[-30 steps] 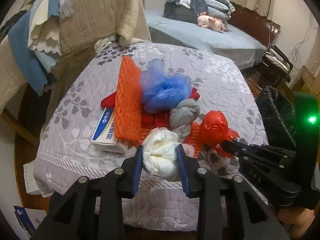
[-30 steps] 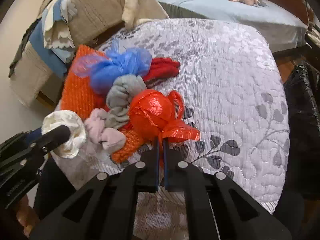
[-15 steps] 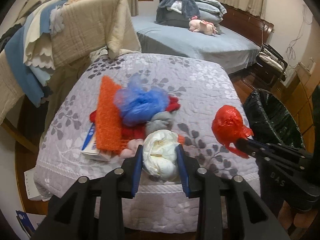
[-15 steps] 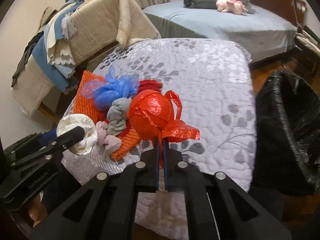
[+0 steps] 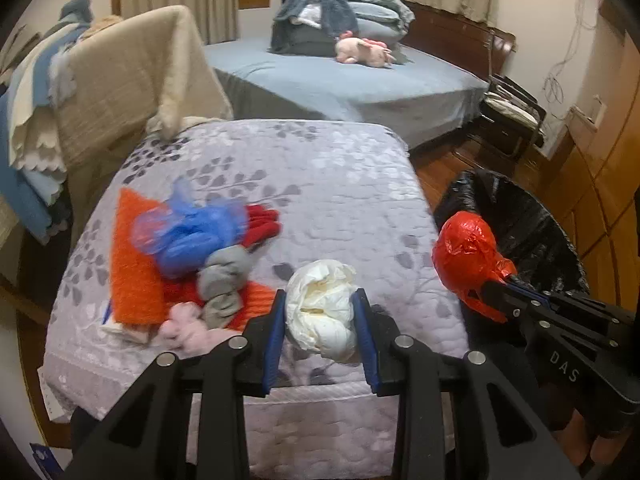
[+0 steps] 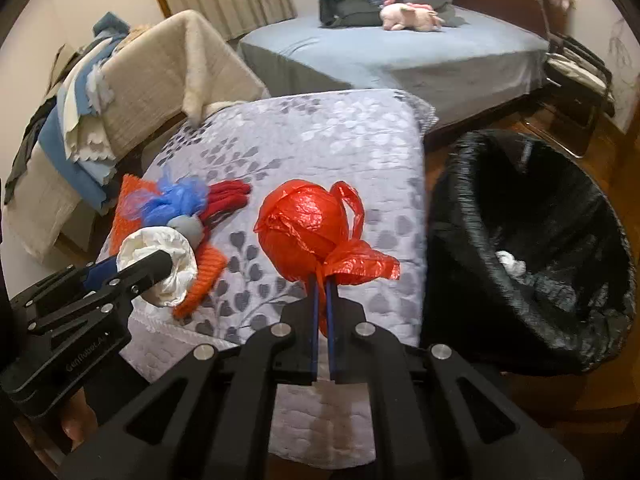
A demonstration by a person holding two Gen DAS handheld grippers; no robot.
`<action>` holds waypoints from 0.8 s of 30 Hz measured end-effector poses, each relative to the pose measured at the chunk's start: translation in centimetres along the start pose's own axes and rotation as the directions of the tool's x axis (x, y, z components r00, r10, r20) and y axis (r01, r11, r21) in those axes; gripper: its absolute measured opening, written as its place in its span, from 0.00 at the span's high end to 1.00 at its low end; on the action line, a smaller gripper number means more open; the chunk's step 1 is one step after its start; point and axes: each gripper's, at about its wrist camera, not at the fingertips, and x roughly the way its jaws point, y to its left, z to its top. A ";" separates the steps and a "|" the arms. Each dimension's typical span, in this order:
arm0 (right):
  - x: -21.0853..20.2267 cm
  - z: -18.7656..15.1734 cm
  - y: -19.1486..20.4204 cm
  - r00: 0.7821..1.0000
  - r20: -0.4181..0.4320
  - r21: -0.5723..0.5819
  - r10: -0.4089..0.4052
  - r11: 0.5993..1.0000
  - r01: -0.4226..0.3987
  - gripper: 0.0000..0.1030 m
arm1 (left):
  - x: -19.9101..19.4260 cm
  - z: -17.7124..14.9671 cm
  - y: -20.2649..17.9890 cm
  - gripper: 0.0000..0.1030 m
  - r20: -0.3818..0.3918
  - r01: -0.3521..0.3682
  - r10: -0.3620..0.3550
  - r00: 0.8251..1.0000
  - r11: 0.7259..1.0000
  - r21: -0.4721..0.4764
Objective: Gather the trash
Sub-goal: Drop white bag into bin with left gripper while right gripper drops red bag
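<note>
My left gripper [image 5: 320, 300] is shut on a crumpled white paper wad [image 5: 322, 308], held above the near edge of the quilted table [image 5: 320, 184]. The same white wad [image 6: 160, 256] shows at the left of the right wrist view. My right gripper [image 6: 323, 280] is shut on the tail of a knotted red plastic bag [image 6: 304, 228], lifted off the table. In the left wrist view the red bag [image 5: 466, 256] hangs beside the rim of a bin lined with black plastic [image 5: 520, 216]. That bin [image 6: 532, 248] stands right of the table, with a white scrap inside.
A pile stays on the table's left: an orange mesh [image 5: 132, 264], a blue plastic bag [image 5: 192, 232], red gloves [image 5: 260, 220], a grey sock [image 5: 224, 276] and a pink cloth [image 5: 184, 320]. Blankets drape a chair [image 5: 120, 80] at the back left. A bed [image 5: 340, 80] lies beyond.
Both grippers have lifted and drawn back and to the right, carrying the white wad and the red bag off the pile. The black bin has come fully into view.
</note>
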 end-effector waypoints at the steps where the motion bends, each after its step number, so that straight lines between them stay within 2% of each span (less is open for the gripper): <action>1: -0.2 0.0 -0.4 1.000 0.004 0.004 -0.007 1.000 0.007 0.97 | 0.1 0.1 -0.5 0.68 0.001 0.007 -0.007 1.000 1.000 0.008; 13: -2.5 0.5 -8.3 0.994 0.022 0.073 -0.109 0.992 0.107 0.97 | 2.4 2.7 -8.5 0.68 -0.005 0.086 -0.086 0.996 0.991 0.105; 19: -2.8 1.1 -14.2 0.983 0.027 0.131 -0.180 0.976 0.175 0.97 | 4.5 3.6 -13.4 0.68 -0.027 0.126 -0.123 0.992 0.979 0.162; 24: -1.7 1.4 -19.1 0.974 -0.007 0.166 -0.225 0.961 0.223 0.97 | 6.3 5.2 -17.6 0.68 -0.030 0.164 -0.161 0.986 0.967 0.196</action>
